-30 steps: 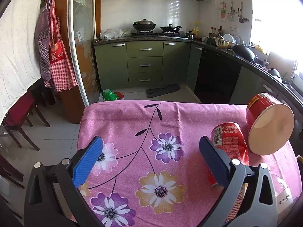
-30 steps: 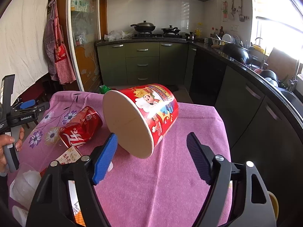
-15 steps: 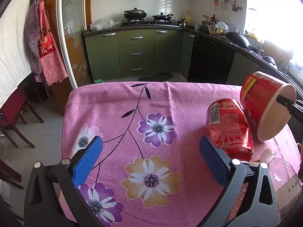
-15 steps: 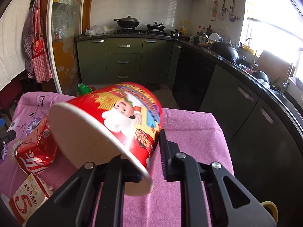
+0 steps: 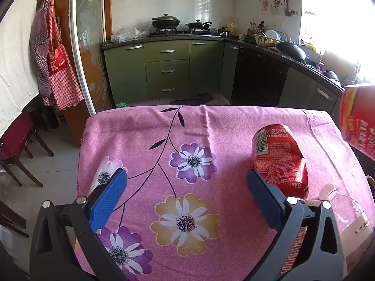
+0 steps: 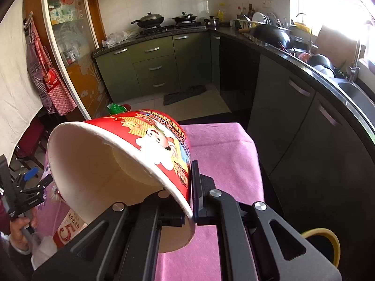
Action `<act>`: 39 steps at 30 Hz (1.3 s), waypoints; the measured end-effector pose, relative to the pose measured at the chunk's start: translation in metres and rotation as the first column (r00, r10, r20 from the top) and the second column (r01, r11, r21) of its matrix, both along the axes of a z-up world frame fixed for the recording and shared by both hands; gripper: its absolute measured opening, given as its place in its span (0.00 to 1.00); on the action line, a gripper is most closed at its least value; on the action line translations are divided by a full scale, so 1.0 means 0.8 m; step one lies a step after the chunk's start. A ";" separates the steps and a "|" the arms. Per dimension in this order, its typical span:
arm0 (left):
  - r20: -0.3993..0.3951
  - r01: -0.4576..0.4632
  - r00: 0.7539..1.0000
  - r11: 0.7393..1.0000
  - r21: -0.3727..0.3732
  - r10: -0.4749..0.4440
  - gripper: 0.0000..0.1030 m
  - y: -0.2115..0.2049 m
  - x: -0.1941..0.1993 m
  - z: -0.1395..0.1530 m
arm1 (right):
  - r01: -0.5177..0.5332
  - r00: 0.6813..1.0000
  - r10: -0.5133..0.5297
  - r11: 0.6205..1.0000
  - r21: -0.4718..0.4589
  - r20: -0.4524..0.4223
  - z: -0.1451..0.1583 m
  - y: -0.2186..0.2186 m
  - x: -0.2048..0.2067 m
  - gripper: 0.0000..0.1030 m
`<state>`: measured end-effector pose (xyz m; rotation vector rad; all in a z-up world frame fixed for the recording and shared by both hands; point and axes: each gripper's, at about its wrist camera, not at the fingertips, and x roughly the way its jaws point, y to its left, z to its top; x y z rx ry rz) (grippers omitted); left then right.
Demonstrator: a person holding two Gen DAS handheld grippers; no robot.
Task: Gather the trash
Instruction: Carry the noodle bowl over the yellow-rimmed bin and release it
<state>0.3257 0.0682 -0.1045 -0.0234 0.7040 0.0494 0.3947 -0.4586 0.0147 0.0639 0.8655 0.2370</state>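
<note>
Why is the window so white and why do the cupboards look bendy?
Left wrist view: sunlight blows out the window to pure white; the fisheye lens bows the door frame. Right wrist view: the same glare at the window, the counter curves, and the noodle cup looms huge near the lens.

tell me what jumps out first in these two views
The big red paper noodle cup, tipped on its side and pinched at the rim by the right gripper, fills the right wrist view. In the left wrist view, a crushed red cola can lies on the pink flowered tablecloth, beside the open left gripper.
</note>
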 end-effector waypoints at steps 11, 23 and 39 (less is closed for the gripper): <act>0.022 0.009 1.000 1.000 -0.004 -0.009 0.95 -0.007 -0.007 0.007 | 0.280 0.914 -0.278 0.959 -0.036 -0.295 0.001 -0.255 -0.125 0.05; 0.003 0.018 1.000 1.000 0.004 -0.018 0.95 -0.012 -0.004 -0.001 | 0.377 0.728 -0.358 0.921 -0.095 -0.585 -0.180 -0.369 -0.134 0.05; -0.039 0.050 0.998 0.999 0.009 -0.050 0.95 -0.025 -0.002 -0.005 | 0.391 0.851 -0.315 0.914 0.107 -0.421 -0.103 -0.356 -0.256 0.35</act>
